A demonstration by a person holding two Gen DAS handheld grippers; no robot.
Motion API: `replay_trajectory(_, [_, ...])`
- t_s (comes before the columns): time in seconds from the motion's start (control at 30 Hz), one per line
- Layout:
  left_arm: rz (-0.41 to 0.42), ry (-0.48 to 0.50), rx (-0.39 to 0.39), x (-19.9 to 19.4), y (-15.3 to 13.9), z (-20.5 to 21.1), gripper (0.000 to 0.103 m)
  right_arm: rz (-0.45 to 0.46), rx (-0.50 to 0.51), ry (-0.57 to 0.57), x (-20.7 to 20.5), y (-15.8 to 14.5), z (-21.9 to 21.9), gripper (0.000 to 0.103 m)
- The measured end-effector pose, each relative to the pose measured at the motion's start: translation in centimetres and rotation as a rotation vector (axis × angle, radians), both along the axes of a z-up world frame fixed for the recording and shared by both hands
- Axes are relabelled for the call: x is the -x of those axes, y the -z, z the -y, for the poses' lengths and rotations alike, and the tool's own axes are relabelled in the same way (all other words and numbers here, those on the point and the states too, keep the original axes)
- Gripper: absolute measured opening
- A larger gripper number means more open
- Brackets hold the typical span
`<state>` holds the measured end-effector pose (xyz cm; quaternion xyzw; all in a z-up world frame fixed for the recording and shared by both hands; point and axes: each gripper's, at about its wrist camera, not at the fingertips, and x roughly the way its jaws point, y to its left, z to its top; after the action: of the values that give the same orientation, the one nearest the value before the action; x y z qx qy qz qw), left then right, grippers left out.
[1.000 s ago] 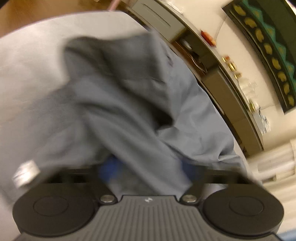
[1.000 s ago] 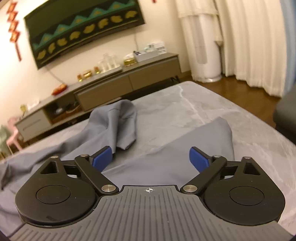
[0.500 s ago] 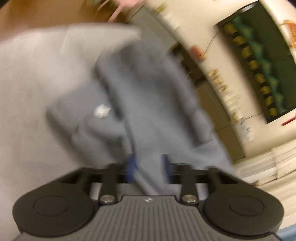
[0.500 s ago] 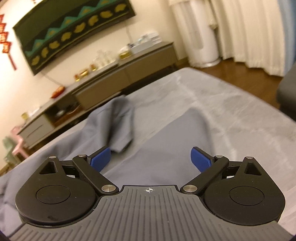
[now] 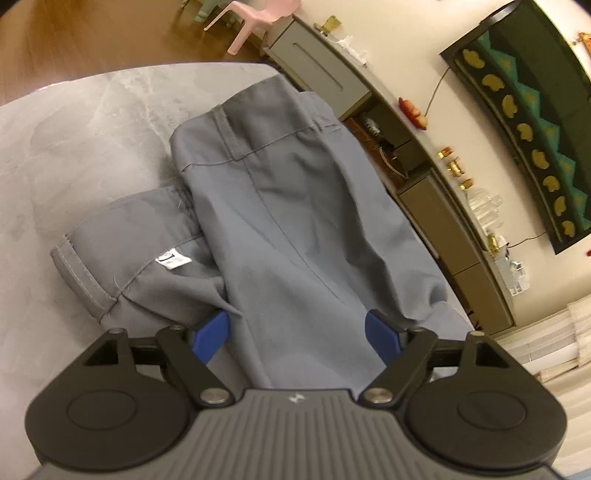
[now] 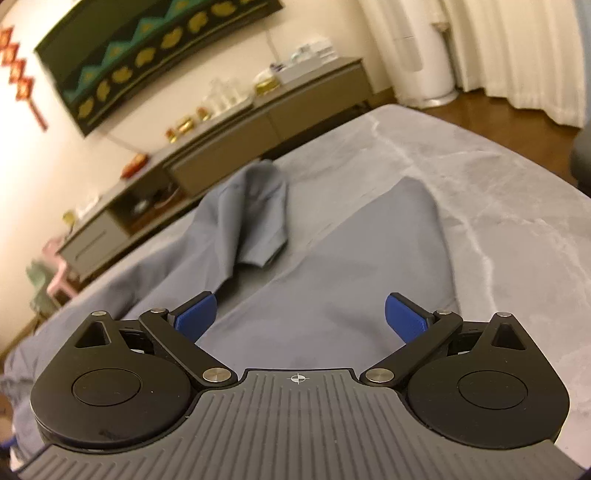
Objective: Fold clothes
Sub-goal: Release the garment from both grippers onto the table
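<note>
Grey trousers lie on the grey marble table, the waistband end folded over itself with a white label showing. My left gripper hovers over the cloth. Its jaws are opening and the blue pads stand apart from the fabric, which lies loose between them. In the right wrist view the trouser legs stretch across the table, one leg end crumpled at the far side. My right gripper hangs open above the nearer leg, holding nothing.
A long low cabinet with bottles and boxes runs along the wall beyond the table. A pink plastic chair stands on the wooden floor. White curtains and a white cylinder unit are at the right.
The left gripper was shut on the trousers a second ago; it has opened, let the cloth drop onto the table and drawn back. The right view has tilted slightly, its gripper still open.
</note>
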<state>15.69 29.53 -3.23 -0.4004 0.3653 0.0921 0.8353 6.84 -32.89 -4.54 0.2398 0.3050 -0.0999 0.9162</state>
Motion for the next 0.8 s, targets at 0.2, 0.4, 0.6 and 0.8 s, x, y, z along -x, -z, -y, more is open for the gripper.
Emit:
replay_trajectory(0.2, [-0.039, 0.001, -0.007, -0.3, 0.8, -2.0, 0.082, -0.03, 0.16, -0.039, -1.9, -0.4, 0.1, 0.1])
replay_trajectory(0.4, [-0.08, 0.052, -0.097, -0.8, 1.0, -1.1, 0.082, -0.085, 0.387, -0.189, -3.5, -0.4, -1.6, 0.1])
replay_trajectory(0.6, [-0.087, 0.057, -0.142, -0.5, 0.0, -0.3, 0.082, -0.087, 0.682, -0.49, -5.3, 1.5, -4.4, 0.1])
replay_trajectory(0.8, [-0.065, 0.023, -0.071, -0.6, -0.7, -1.6, 0.082, -0.093, 0.62, -0.725, -8.0, 2.0, -4.2, 0.099])
